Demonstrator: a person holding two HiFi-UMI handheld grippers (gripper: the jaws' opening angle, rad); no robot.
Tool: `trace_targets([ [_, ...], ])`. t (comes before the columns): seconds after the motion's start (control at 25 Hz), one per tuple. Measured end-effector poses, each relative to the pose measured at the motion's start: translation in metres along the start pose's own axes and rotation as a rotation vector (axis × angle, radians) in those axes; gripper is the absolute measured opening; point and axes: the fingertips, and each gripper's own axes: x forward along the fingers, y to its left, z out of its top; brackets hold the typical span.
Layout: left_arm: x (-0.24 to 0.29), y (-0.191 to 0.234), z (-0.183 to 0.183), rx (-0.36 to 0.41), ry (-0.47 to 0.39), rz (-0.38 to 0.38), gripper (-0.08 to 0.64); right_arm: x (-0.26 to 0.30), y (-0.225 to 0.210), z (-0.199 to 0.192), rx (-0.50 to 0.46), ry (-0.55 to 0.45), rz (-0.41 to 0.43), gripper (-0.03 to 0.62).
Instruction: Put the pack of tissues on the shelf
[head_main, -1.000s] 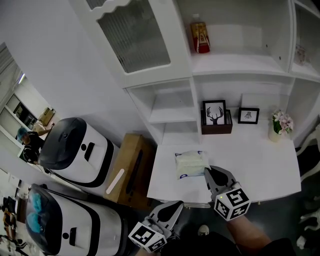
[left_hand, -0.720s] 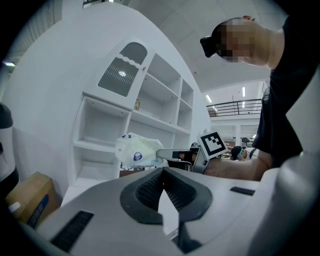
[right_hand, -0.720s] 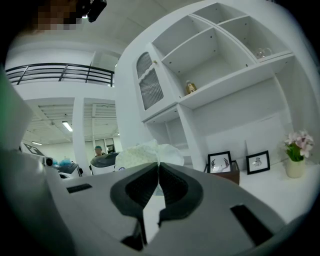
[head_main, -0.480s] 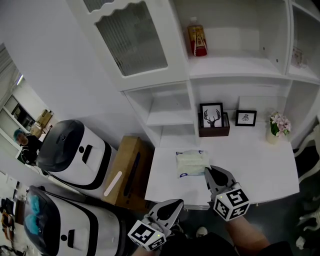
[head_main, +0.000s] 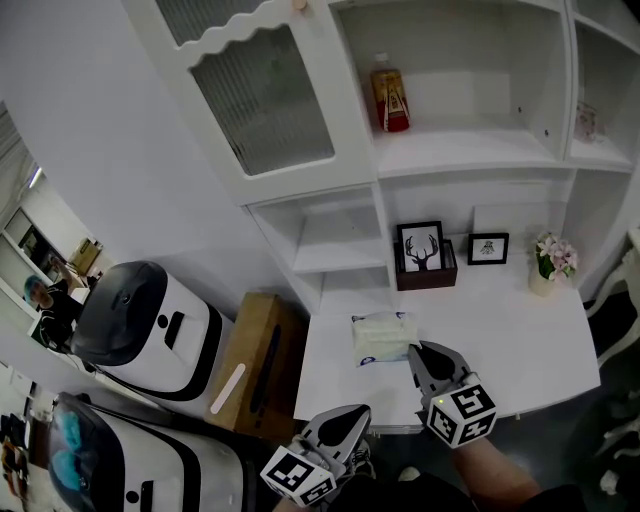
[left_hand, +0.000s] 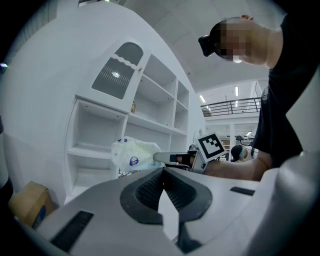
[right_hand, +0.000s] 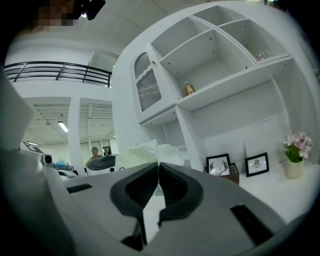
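Note:
The pack of tissues (head_main: 380, 337), pale with a blue round mark, is pinched at its near edge by my right gripper (head_main: 415, 350) over the white table's (head_main: 530, 340) left part. In the right gripper view the jaws (right_hand: 159, 167) are shut on the crumpled pack (right_hand: 150, 150). From the left gripper view the pack (left_hand: 132, 152) hangs in the air in front of the white shelf unit (left_hand: 95, 150). My left gripper (head_main: 352, 415) stays low, below the table's front edge, shut and empty (left_hand: 162, 172).
A bottle (head_main: 390, 100) stands on the upper shelf (head_main: 470, 145). A deer picture (head_main: 421, 250), a small frame (head_main: 487, 247) and a flower vase (head_main: 545, 262) line the table's back. A cardboard box (head_main: 255, 365) and white machines (head_main: 140, 320) stand at left.
The head view has tilted up a little, showing more of the shelves. Both grippers and the pack stay nearly where they were.

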Motion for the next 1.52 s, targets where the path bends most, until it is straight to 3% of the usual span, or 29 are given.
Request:
trace_targets([
  [1.52, 0.018, 0.155, 0.016, -0.074, -0.028, -0.087, 0.005, 0.146, -0.019, 0.031, -0.051, -0.014, -0.152, 0.008],
])
